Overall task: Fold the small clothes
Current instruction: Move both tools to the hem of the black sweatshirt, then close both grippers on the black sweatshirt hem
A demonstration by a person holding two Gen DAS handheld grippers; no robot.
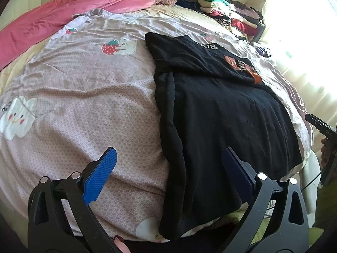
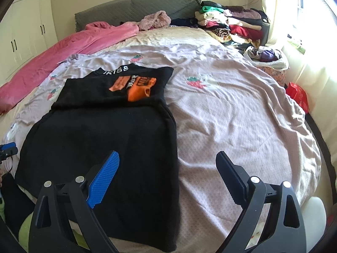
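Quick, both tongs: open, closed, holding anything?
Left tongs: open, empty, above the black garment.
Right tongs: open, empty.

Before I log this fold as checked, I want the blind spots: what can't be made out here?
- Black shirt: its near hem is cut off behind the right gripper frame in the right wrist view.
- Orange print: lettering too small and creased to read.
- Clothes pile: single items are too small to tell apart.
- Window: washed out by glare in the left wrist view.
- Left gripper: open; nothing held.
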